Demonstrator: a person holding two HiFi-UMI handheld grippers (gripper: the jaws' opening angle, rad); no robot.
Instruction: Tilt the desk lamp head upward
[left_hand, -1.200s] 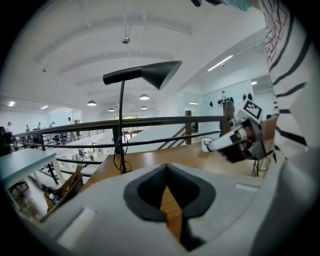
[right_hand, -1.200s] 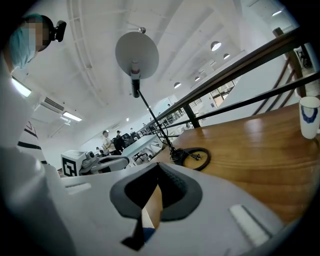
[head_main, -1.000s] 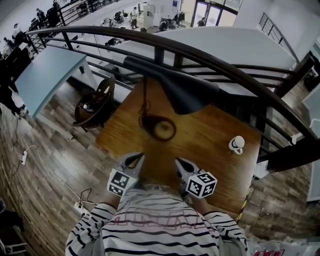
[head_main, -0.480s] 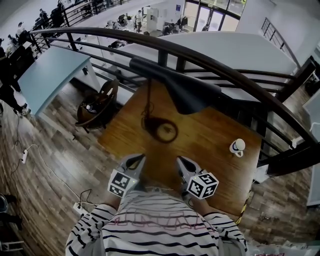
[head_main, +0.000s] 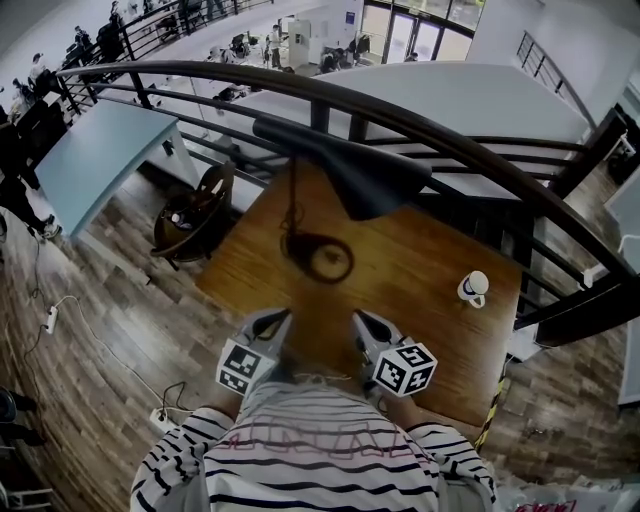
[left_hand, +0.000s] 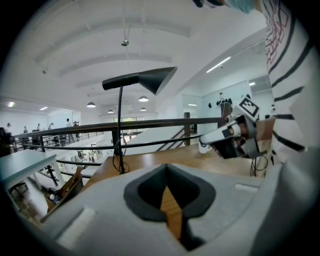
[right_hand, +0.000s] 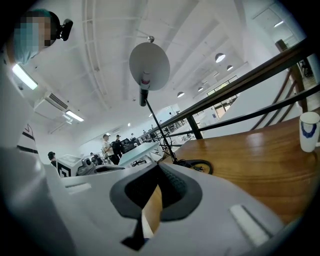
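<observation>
Both tools are clenched, nothing between the jaws. The left gripper (head_main: 268, 325) and right gripper (head_main: 366, 330) hover side by side at the wooden desk's (head_main: 430, 300) near edge. The desk lamp head (head_main: 372, 178) sits well apart, by the railing (head_main: 480, 150).

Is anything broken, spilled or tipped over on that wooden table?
Nothing stands out. The desk lamp stands upright on the table. The white cup sits upright near the table's right edge, with no spill around it.
</observation>
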